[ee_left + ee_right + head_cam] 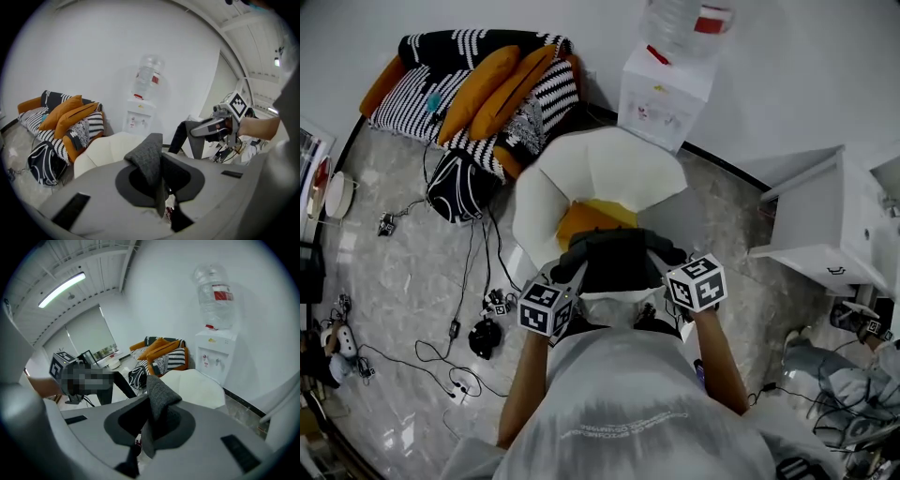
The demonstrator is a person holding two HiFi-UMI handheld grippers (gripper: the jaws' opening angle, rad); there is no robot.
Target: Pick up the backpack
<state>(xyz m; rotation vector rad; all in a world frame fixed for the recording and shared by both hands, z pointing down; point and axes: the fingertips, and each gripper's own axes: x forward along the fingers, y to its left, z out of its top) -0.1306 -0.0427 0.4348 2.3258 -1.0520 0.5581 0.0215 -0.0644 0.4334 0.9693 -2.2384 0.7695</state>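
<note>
The dark backpack hangs in front of me, between my two grippers and before a white chair. My left gripper is shut on a grey woven strap of the backpack, which sticks up out of its jaws. The right gripper is likewise shut on a grey strap. In the left gripper view, the right gripper shows at the right, pinching a dark strap. The bag's body is hidden below the jaws in both gripper views.
A white shell chair with an orange cushion stands just behind the backpack. A water dispenser stands at the wall, and a sofa with striped and orange cushions at the back left. On the floor lie a black bag and cables. A white cabinet is at the right.
</note>
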